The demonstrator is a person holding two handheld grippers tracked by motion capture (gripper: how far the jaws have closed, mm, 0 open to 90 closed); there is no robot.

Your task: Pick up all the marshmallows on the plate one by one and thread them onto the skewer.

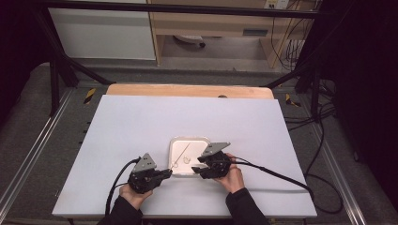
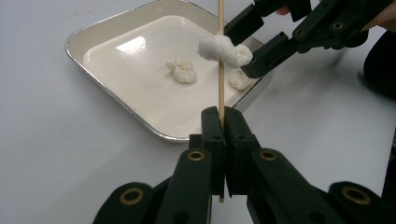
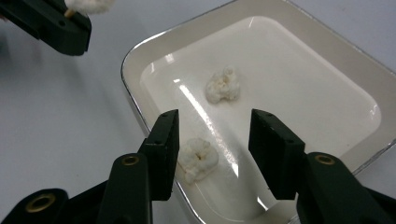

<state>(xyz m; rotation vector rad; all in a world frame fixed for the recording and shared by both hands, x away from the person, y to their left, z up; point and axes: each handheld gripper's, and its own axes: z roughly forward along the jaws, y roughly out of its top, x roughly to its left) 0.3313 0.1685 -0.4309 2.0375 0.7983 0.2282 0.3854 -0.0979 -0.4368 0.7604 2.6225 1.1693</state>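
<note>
My left gripper (image 2: 222, 116) is shut on a thin wooden skewer (image 2: 221, 88) that points up over a white tray (image 2: 93, 37). One piece of popcorn (image 2: 219, 49) is threaded on the skewer. My right gripper (image 3: 212, 126) hangs open over the tray's near corner. A loose popcorn piece (image 3: 198, 158) lies by its left jaw, unpressed, and another (image 3: 223, 86) lies farther in. In the left gripper view, the right gripper's jaws stand on either side of the skewered popcorn. In the high view the left gripper (image 1: 168, 173) and right gripper (image 1: 199, 165) flank the tray (image 1: 174, 143).
The tray sits on a white tabletop (image 1: 141, 122) with bare room to the left, right and far side. A wooden board edge (image 1: 187, 90) runs along the back. Black cables (image 1: 277, 173) trail from both grippers toward the table's edges.
</note>
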